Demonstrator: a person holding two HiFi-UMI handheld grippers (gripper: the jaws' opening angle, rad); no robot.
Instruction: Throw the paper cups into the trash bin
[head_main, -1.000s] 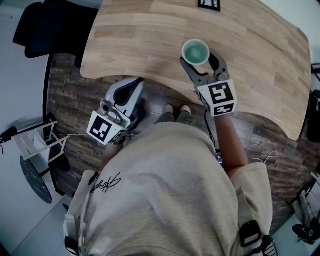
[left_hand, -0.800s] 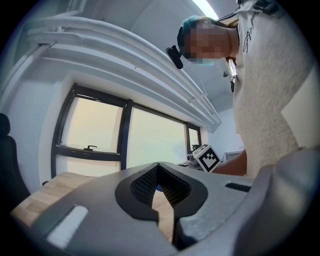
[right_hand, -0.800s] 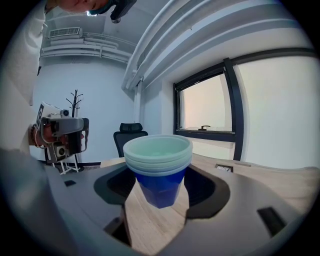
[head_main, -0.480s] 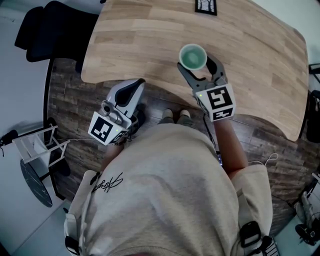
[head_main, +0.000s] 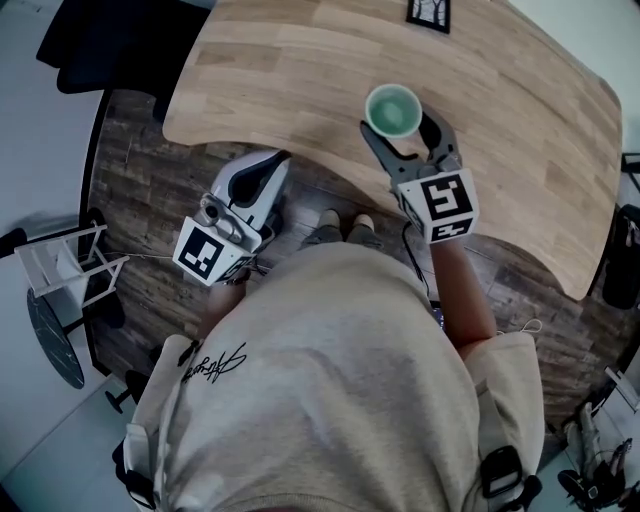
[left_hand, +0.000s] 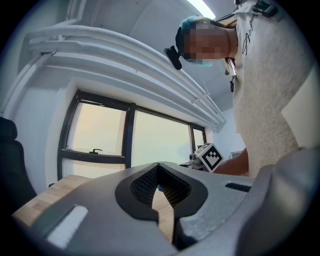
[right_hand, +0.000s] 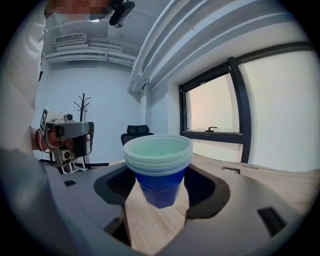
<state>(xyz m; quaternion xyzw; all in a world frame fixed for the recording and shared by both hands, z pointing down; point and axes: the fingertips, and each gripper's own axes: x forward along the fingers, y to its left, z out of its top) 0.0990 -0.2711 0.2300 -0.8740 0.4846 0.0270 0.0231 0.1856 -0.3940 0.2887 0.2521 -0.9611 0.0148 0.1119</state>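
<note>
Stacked paper cups (head_main: 392, 108) stand upright dead ahead of the right gripper (head_main: 401, 132), jaws spread wide; left gripper (head_main: 268, 168), pinched shut, hangs farther off.

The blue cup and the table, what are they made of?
The cup looks like thin paper or plastic, blue outside and pale mint inside, with a smooth, slightly glossy coat; several rolled rims show it is a stack. The table looks like wood: light planks with grain lines and a matte finish, though it could be a wood-look layer.
</note>
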